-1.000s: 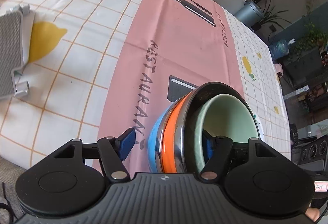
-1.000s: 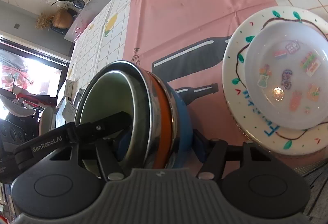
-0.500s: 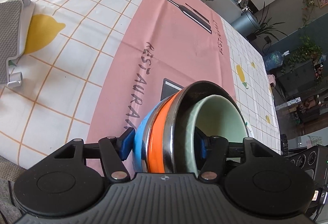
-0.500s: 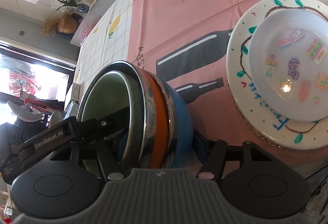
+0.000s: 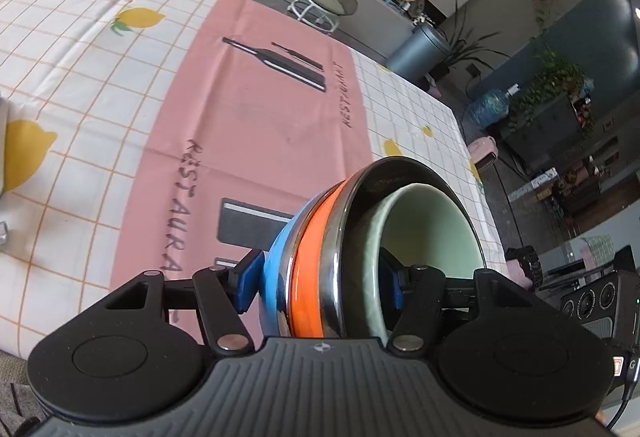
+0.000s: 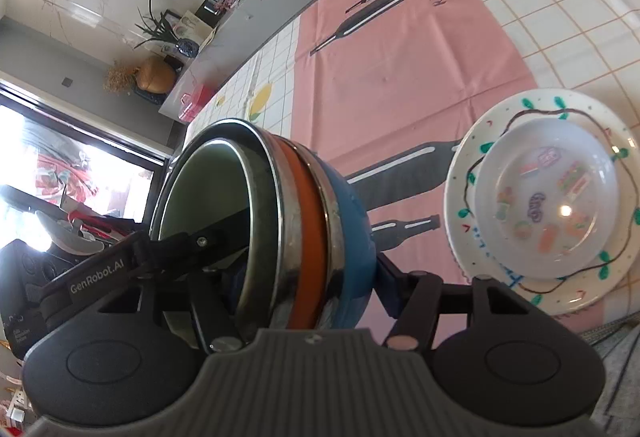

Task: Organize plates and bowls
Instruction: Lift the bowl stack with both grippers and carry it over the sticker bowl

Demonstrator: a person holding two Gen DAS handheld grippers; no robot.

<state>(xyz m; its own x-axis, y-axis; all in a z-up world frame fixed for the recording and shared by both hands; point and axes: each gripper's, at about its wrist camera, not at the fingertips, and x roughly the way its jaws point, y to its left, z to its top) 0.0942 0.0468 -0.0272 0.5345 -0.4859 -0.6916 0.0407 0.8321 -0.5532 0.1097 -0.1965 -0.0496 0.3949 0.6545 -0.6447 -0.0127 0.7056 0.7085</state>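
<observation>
Four nested bowls: one blue-sided metal bowl (image 5: 276, 277), one orange-sided metal bowl (image 5: 310, 277), one bare steel bowl (image 5: 340, 249), one pale green ceramic bowl (image 5: 432, 229). Two plates: one large white plate with painted leaf border (image 6: 480, 269), one smaller white dish with sticker pictures (image 6: 548, 197). Two black two-finger grippers (image 5: 320, 279).

Bright daylight, sharp throughout; the window (image 6: 60, 157) left of the right jaws is blown out white. Glare spots the white bowl (image 6: 566, 211). Fisheye bends the edges.
</observation>
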